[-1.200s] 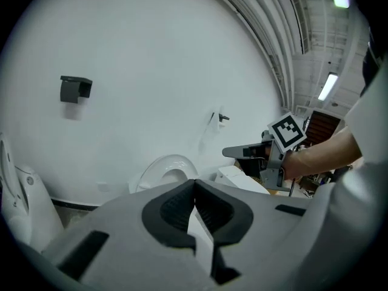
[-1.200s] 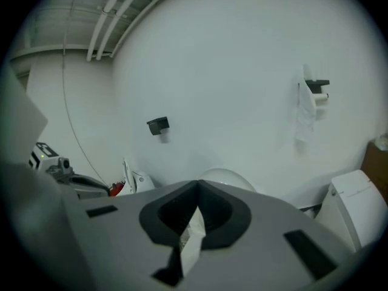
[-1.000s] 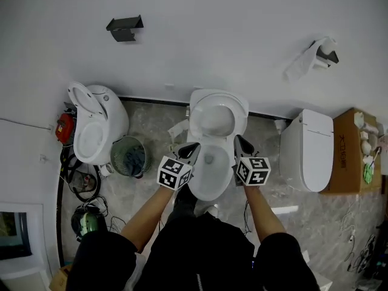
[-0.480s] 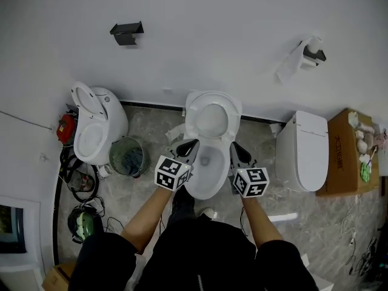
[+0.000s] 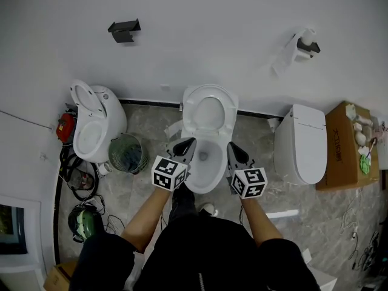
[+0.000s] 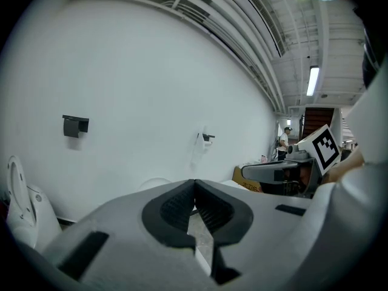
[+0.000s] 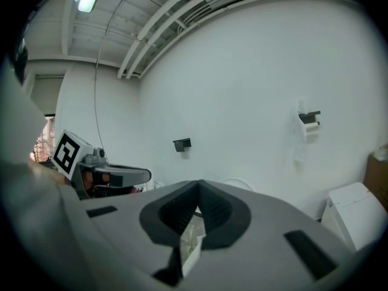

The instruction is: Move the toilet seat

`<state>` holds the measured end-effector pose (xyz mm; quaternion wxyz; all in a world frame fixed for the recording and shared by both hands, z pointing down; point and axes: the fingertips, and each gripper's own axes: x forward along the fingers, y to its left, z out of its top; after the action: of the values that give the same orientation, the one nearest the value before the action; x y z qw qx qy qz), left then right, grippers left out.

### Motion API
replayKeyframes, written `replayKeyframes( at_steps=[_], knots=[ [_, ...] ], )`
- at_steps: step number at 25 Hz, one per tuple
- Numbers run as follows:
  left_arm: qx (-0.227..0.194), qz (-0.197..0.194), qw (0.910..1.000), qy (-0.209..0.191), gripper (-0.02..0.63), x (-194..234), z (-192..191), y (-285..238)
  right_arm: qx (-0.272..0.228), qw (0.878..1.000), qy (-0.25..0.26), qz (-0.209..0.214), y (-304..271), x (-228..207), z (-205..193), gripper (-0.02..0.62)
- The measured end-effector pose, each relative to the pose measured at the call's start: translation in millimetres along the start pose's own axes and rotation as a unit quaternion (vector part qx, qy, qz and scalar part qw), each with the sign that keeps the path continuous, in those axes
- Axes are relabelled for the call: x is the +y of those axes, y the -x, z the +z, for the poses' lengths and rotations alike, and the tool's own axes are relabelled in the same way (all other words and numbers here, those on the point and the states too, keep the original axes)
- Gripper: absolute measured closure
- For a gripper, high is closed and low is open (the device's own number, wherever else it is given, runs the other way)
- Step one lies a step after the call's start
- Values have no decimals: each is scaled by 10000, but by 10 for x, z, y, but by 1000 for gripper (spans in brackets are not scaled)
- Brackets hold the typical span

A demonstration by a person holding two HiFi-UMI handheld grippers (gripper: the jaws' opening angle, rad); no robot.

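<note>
Both hand-held grippers are clenched on nothing in the head view: the left hand-held gripper [image 5: 188, 142] and the right hand-held gripper [image 5: 231, 145] hang over the near part of the middle toilet's bowl [image 5: 205, 163], one at each side, and neither seems to touch it. The toilet seat [image 5: 209, 91] stands raised at the far end of that bowl, leaning back toward the wall [image 5: 194, 29]. The lift looks already done, and I judge that only drawing clear is left, unless the seat is meant to come down again. A second toilet [image 5: 97, 126] with its seat up sits to the left beside a wastebasket [image 5: 128, 155], and a closed toilet [image 5: 301, 143] sits to the right. In the left gripper view the black pads [image 6: 176, 207] meet with nothing between them, and the seat's top edge [image 6: 154, 183] barely peeks over the gripper's body. The right gripper view shows the same: pads [image 7: 215, 210] together and empty, with the seat's rim [image 7: 237, 183] just beyond. Compared with a second ago, both grippers have drawn slightly back toward the person, while the seat stands as it did.
</note>
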<state>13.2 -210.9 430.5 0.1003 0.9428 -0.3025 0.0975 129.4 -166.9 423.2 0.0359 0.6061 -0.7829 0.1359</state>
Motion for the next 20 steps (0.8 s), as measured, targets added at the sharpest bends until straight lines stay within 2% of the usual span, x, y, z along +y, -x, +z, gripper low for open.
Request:
replayKeyframes(
  at_steps=[20],
  knots=[
    [30,25,10000,31,606,-32,-48,54,46,10000,-13,37,80,48,-71,594]
  ],
)
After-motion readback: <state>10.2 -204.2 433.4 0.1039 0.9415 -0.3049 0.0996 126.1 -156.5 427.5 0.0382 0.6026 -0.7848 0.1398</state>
